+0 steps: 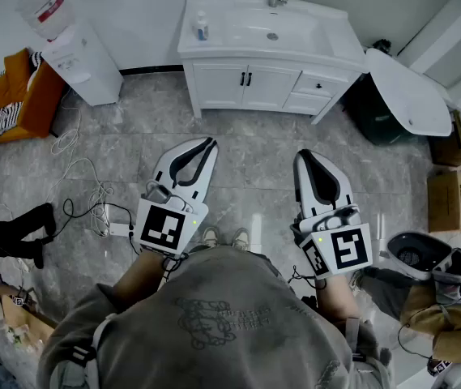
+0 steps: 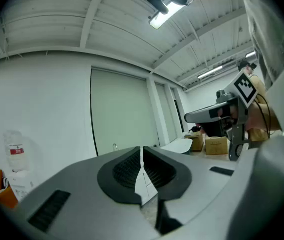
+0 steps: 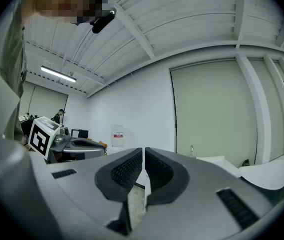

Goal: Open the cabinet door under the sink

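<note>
The white sink cabinet [image 1: 246, 87] stands against the far wall, and its two doors with black handles [image 1: 248, 79] are closed. Both grippers hang level over the grey floor, well short of the cabinet. My left gripper [image 1: 207, 143] is shut with nothing in it; in the left gripper view its black pads [image 2: 132, 166] meet. My right gripper [image 1: 305, 156] is shut and empty too, its pads [image 3: 131, 168] together in the right gripper view. Each gripper shows in the other's view: the right gripper [image 2: 216, 111] and the left gripper [image 3: 77, 145].
A water dispenser [image 1: 76, 51] stands left of the cabinet, with an orange seat [image 1: 23, 96] beyond it. Loose cables [image 1: 92, 197] lie on the floor at left. A white oval panel [image 1: 408, 91], a dark bin [image 1: 376, 108] and cardboard boxes [image 1: 457, 201] crowd the right. A bottle [image 1: 202, 27] sits on the sink top.
</note>
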Action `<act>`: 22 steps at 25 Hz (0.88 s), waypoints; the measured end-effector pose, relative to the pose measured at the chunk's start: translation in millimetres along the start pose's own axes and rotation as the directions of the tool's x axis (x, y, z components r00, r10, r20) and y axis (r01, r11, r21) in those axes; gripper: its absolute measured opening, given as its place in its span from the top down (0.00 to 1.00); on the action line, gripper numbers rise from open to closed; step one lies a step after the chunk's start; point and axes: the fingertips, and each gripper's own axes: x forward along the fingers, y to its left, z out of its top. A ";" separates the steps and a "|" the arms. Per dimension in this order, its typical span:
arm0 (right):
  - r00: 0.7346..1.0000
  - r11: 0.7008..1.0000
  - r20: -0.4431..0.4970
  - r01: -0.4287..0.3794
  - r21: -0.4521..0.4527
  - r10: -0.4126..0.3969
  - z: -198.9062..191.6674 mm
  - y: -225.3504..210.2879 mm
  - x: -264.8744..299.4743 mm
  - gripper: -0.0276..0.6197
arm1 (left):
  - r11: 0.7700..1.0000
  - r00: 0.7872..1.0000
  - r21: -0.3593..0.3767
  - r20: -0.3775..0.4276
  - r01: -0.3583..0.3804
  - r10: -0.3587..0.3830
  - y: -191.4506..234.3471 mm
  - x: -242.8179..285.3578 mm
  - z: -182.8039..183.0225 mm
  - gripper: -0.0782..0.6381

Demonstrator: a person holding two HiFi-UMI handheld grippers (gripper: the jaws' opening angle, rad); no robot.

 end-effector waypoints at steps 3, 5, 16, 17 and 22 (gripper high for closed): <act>1.000 1.000 0.005 0.001 0.011 -0.001 0.5 -0.6 1.1 0.90 | 1.000 1.000 0.009 0.005 0.003 -0.003 0.7 0.7 2.7 0.85; 1.000 1.000 0.010 0.002 0.020 -0.003 -0.3 -0.8 0.6 0.90 | 1.000 1.000 0.000 0.004 0.001 -0.001 -0.4 0.0 1.9 0.85; 1.000 0.999 -0.010 -0.016 0.041 0.017 -8.1 -15.0 1.9 0.90 | 1.000 1.000 0.000 -0.023 0.010 -0.010 -10.0 15.5 -1.1 0.85; 1.000 0.999 -0.015 -0.021 0.044 0.021 -9.8 -16.8 1.5 0.90 | 1.000 1.000 0.002 -0.025 0.011 -0.011 -12.1 17.6 -1.1 0.85; 1.000 0.998 -0.016 -0.022 0.055 0.023 -14.5 -33.4 -0.8 0.90 | 1.000 0.999 -0.001 -0.037 0.013 -0.013 -23.3 30.6 -2.2 0.85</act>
